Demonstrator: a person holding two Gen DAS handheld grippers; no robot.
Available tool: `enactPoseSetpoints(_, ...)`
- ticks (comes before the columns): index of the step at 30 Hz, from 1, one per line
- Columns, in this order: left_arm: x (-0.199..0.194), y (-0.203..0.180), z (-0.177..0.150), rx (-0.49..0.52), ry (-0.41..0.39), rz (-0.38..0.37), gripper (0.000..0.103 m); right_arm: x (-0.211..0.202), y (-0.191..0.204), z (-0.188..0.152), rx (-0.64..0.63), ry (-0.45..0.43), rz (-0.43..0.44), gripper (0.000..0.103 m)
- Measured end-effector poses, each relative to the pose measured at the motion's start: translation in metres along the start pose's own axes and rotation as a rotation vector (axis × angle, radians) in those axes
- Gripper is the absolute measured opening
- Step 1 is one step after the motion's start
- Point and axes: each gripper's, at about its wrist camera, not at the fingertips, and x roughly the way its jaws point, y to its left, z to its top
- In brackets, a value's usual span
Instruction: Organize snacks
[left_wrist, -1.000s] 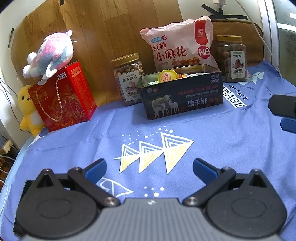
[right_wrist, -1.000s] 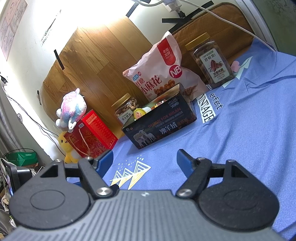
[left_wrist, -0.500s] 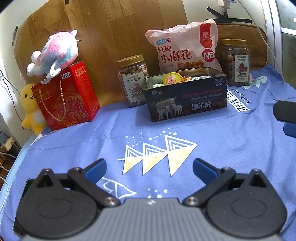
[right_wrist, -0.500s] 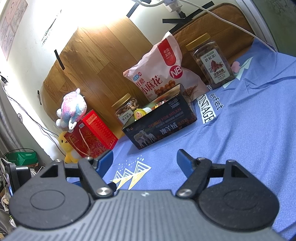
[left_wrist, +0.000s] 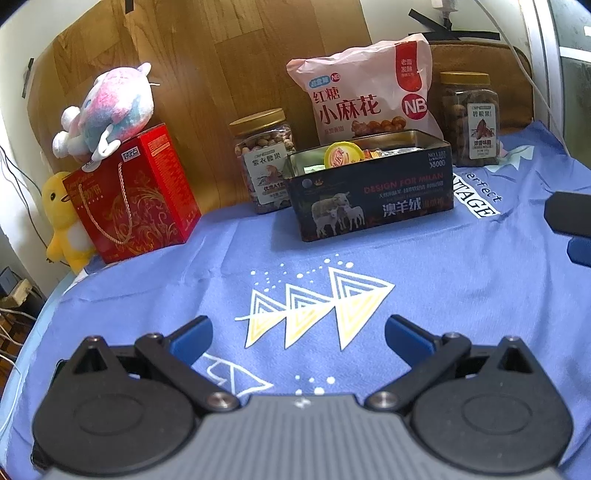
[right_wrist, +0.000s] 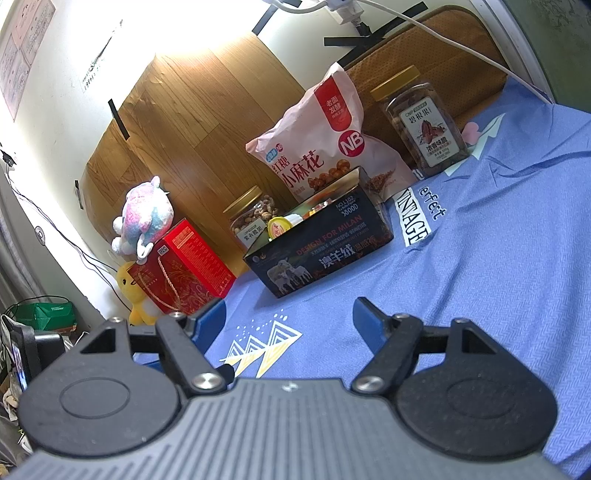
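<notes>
A dark tin box (left_wrist: 369, 192) stands open on the blue cloth, with a yellow-lidded cup (left_wrist: 341, 153) and several wrapped snacks inside. Behind it leans a pink snack bag (left_wrist: 365, 88), with a gold-lidded nut jar (left_wrist: 264, 158) to its left and another jar (left_wrist: 471, 118) to its right. My left gripper (left_wrist: 297, 332) is open over the cloth's triangle print, well short of the tin and holding nothing. My right gripper (right_wrist: 290, 317) is also open and empty, facing the tin (right_wrist: 321, 254) from the right. Its fingers (left_wrist: 572, 229) show at the right edge of the left wrist view.
A red gift box (left_wrist: 136, 195) with a plush toy (left_wrist: 110, 107) on top stands at the back left, with a yellow duck toy (left_wrist: 62, 221) beside it. A wooden board lines the wall behind. The cloth (left_wrist: 443, 295) drops off at the left edge, where cables lie.
</notes>
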Motion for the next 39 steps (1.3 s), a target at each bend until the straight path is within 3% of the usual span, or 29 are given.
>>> enactPoseSetpoints(39,-0.0009,-0.0002,-0.0024,0.017,-0.005,0.019,0.103,-0.0013,0.0,-0.0014,-0.008,-0.007,0.003,0.078)
